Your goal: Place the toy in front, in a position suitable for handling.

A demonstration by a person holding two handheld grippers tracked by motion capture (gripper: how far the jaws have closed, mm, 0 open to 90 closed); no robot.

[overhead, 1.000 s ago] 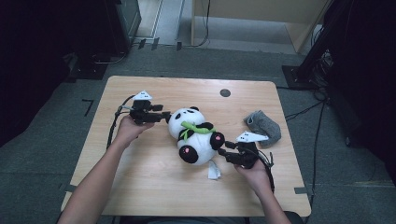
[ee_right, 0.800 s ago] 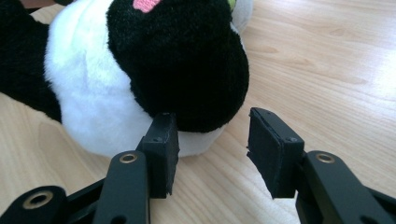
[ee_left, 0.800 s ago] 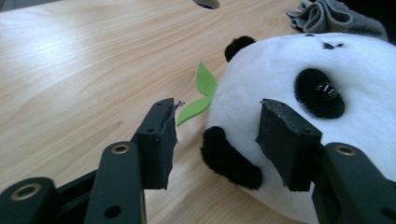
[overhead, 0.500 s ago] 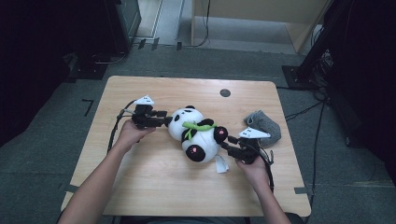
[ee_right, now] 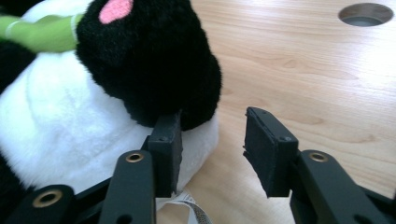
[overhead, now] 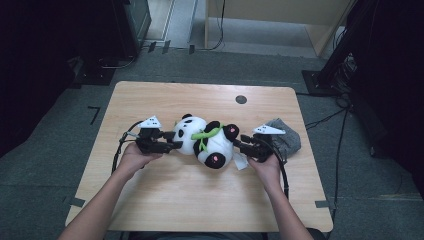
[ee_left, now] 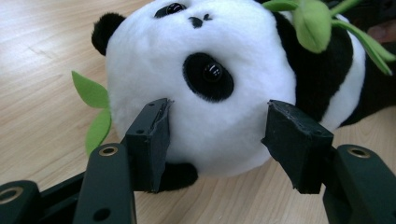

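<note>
Two tongs flank a plush panda [overhead: 207, 142] lying at the centre of the desk [overhead: 165, 200] in the high view: the left tongs [overhead: 172, 142] at its head, the right tongs [overhead: 239, 144] at its black foot, a grey cloth [overhead: 286, 137] further right.

In the left gripper view, the left tongs [ee_left: 217, 130] have just been opening; the jaws stand apart around the white head, one pad touching it.

In the right gripper view, the right tongs [ee_right: 212, 151] are partly open, one pad against the foot, nothing gripped.
</note>
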